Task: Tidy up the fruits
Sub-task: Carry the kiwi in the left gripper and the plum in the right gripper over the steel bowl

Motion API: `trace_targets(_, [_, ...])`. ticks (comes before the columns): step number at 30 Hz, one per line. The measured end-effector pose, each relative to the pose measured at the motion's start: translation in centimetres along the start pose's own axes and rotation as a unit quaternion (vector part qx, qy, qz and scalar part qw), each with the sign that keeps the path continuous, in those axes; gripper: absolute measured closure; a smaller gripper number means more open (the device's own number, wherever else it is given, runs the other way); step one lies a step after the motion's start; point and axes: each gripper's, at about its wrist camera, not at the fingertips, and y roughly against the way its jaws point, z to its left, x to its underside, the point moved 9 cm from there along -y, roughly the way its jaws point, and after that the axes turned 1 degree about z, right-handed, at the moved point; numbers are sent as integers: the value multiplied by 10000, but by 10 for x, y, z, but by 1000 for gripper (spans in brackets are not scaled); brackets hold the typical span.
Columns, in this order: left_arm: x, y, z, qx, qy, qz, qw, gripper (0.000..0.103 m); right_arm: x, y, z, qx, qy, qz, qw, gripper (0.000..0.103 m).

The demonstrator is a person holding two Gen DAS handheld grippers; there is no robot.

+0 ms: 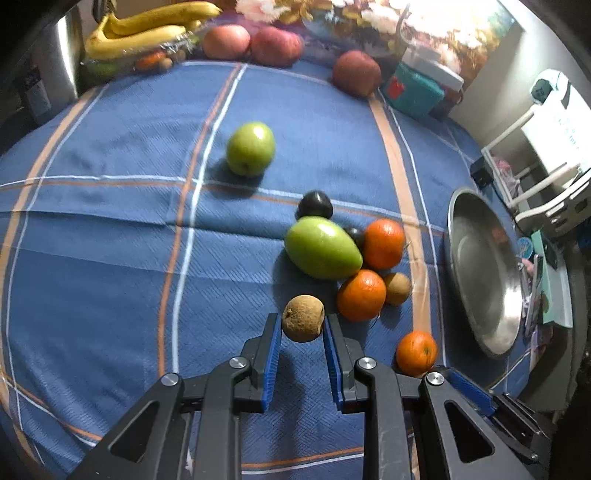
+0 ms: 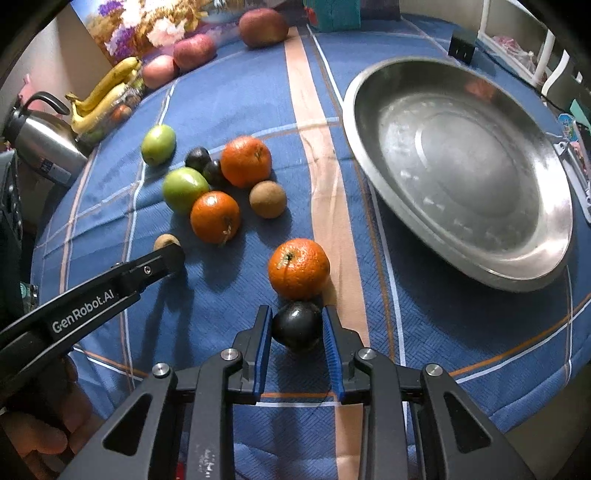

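My left gripper [image 1: 303, 325] is shut on a small brown kiwi-like fruit [image 1: 303, 318], held a little above the blue checked cloth [image 1: 110, 258]. My right gripper [image 2: 297, 325] is shut on a dark plum [image 2: 297, 326], just in front of an orange [image 2: 298, 267]. Beyond lie two more oranges [image 2: 215, 217] [image 2: 246, 161], a brown fruit [image 2: 267, 199], two green fruits [image 2: 183, 190] [image 2: 158, 144] and two dark plums [image 2: 197, 158]. In the right wrist view the left gripper [image 2: 168, 254] reaches in from the left, with its brown fruit [image 2: 166, 242] partly hidden. A wide steel bowl [image 2: 458, 173] stands to the right.
At the table's far edge lie bananas [image 1: 147, 29], red apples [image 1: 225, 41] [image 1: 356, 73], a teal box [image 1: 412, 90] and a flower picture. A steel kettle [image 2: 40, 142] stands at the left edge. White furniture and clutter stand beyond the bowl [image 1: 484, 273].
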Motion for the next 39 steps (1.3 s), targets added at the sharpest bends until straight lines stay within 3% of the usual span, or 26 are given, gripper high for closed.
trace_targets(10, [-10,26,8,-99,132,-312,9994,78,-19,43,1,67,-26,-740,9972,75])
trace_targets(27, [-51,40,-25,-78,-24,-517,9986,78,-75,63,10,326,-1,-1014,9943,75])
trace_targets(39, [-59,12,-78,-215,-541,-307,9978,78,-108,48,-45,589,-647,-851,9925,75])
